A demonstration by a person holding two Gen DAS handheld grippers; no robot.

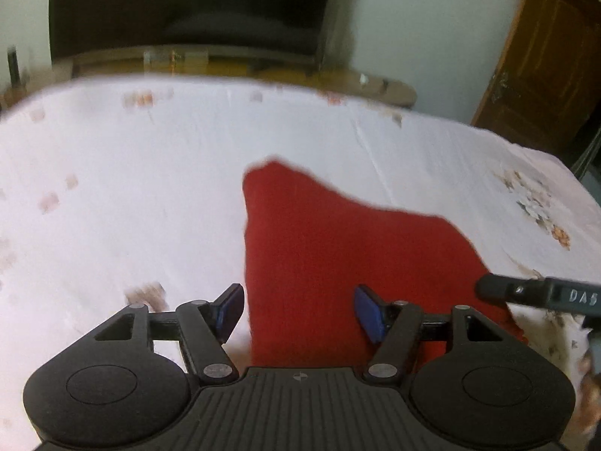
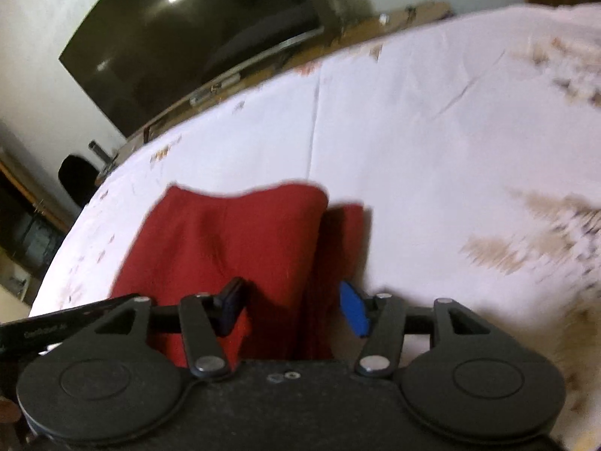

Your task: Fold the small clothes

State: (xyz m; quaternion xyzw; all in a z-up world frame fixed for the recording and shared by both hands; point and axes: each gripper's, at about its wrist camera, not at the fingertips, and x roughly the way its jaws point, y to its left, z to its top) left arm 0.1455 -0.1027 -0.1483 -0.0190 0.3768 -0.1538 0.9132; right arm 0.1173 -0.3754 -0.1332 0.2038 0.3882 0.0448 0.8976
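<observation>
A red garment point(image 1: 338, 248) lies on the white floral bed sheet point(image 1: 150, 188), folded into an uneven shape with a pointed far corner. My left gripper point(image 1: 300, 312) hovers over its near left part, jaws wide apart, blue pads point(image 1: 370, 314) not pressing the cloth. In the right wrist view the same red garment point(image 2: 233, 240) shows a fold ridge and a narrow strip on its right. My right gripper point(image 2: 295, 308) stands open over its near right edge, cloth below the gap. One black finger of the right gripper point(image 1: 526, 293) reaches in at the garment's right edge.
A dark television point(image 1: 188, 3) on a low wooden stand point(image 1: 233, 64) stands beyond the bed's far edge. A brown wooden door point(image 1: 544, 64) is at the far right. The sheet point(image 2: 432, 131) spreads wide around the garment. A dark chair point(image 2: 75, 180) sits left of the bed.
</observation>
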